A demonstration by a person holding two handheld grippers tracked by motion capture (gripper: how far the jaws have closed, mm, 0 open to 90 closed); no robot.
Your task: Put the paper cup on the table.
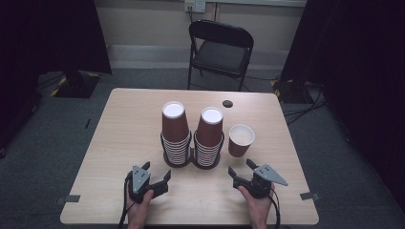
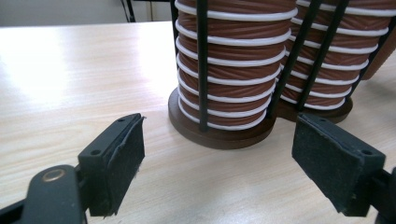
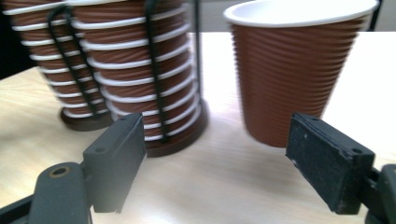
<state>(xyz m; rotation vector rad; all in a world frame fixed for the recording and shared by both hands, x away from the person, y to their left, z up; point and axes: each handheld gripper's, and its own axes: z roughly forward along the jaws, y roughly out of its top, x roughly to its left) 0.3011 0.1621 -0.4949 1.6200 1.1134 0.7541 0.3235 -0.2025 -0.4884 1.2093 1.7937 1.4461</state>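
Brown ribbed paper cup (image 1: 241, 140), white inside and at the rolled rim, stands alone and upright on the table (image 1: 119, 138), just right of the cup holder (image 1: 192, 160) and apart from it. In the right gripper view the cup (image 3: 294, 79) sits ahead and slightly right of centre, nearer the right-hand jaw.

Handling, judged: empty, so very light; thin wall, soft, will dent or ovalise under a hard squeeze. Ribs should give the foam pads some bite. Best hold looks like mid-wall or a little above, jaws on opposite sides, light closing force; a hold at the rim risks crumpling it, one at the base risks tipping it.

Right gripper (image 1: 242, 168): jaws spread wide, holding nothing, low over the table, just short of the cup. Left gripper (image 1: 156, 171): jaws likewise wide apart and empty, pointed at the base of the left stack (image 1: 175, 136).

Holder: dark round bases with thin black upright wires, two bays side by side. Each bay carries a nested stack of the same brown cups, white rims showing as bands (image 2: 224, 70); right stack (image 1: 210, 133) touches or nearly touches the left at the wires, cannot tell which.

Farther out: small dark round fitting (image 1: 228, 103) near the far table edge; black folding chair (image 1: 219, 47) behind the table; wall socket (image 1: 195, 5) above it.

Writing: none readable on cups, holder or grippers.
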